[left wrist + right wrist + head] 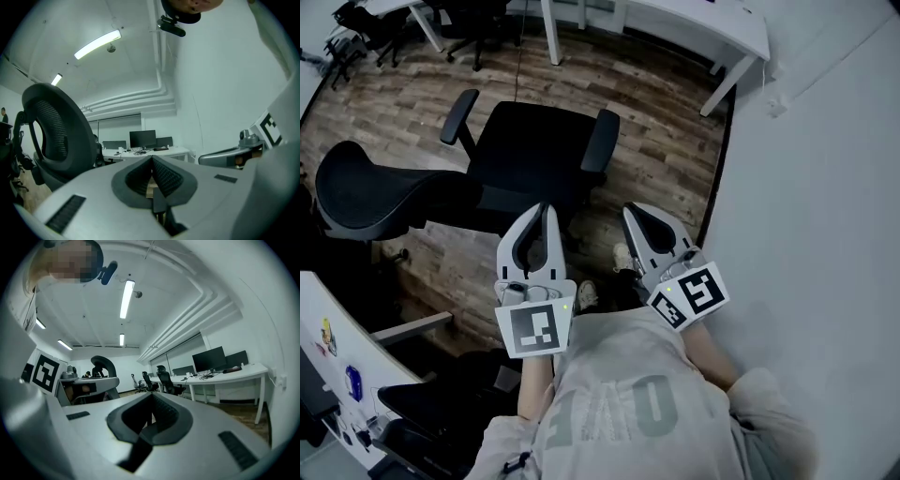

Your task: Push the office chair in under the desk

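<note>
Two grippers are here, one in each of the person's hands. The left hand-held gripper [546, 210] has its jaws pressed together with nothing between them. The right hand-held gripper [630, 212] is the same, closed and empty.

One office chair [534, 150] stands just in front of them on the wooden floor [666, 159]. It is black, with a flat square seat and two padded armrests [600, 141], one at each side. It is out in the open, well apart from the white bench [694, 28] at the far side.

To its left is one black curved chair part [366, 187]; I cannot tell whether it belongs to the same chair. At least two other dark chairs [478, 28] stand farther off. One white wall [825, 187] runs along the right.
</note>
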Demonstrator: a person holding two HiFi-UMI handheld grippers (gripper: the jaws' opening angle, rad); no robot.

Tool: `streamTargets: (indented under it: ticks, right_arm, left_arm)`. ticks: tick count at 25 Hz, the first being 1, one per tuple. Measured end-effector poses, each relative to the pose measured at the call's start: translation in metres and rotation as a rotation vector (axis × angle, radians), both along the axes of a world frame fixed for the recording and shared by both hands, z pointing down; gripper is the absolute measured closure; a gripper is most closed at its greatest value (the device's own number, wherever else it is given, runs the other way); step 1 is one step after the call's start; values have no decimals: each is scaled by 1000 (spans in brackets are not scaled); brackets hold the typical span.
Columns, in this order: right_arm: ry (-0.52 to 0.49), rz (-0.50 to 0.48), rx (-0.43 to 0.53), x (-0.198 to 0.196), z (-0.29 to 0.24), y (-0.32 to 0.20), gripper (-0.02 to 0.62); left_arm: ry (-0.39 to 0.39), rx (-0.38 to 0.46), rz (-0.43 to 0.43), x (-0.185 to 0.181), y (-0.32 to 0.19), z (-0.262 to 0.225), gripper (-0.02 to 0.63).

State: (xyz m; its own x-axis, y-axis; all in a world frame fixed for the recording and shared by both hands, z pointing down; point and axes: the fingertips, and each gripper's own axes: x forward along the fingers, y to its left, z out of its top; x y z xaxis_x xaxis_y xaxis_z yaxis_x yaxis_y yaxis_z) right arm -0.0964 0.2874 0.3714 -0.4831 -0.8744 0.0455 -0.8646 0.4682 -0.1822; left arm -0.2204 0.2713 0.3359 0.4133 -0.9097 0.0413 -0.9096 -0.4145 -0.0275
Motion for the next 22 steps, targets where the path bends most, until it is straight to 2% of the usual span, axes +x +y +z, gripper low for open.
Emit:
streamTargets:
  ticks: [3,6,10,16,19,22]
  right_arm:
    - [-3,-30,27,13,-5,-29,574]
    - [-40,-74,26,31,-4,-58,574]
    - [-51,-145,46,49,-6,-96,574]
    - [-50,-266,93,57,-29,-135,574]
    - [-52,-336,110,43,-40,-146,574]
    - [-57,-391,116,18,-45,-150,574]
  left_arm:
    - [-39,67,-50,15,-15,-19,589]
    - [-116,83,-35,46,-29,-25,589]
    - [-74,67,-101,61,-72,-32,589]
    - [-65,65,-253,50,-95,-42,589]
    - [-85,76,-332,35,-93,-48,589]
    - [-57,99,-391,15,-88,-55,589]
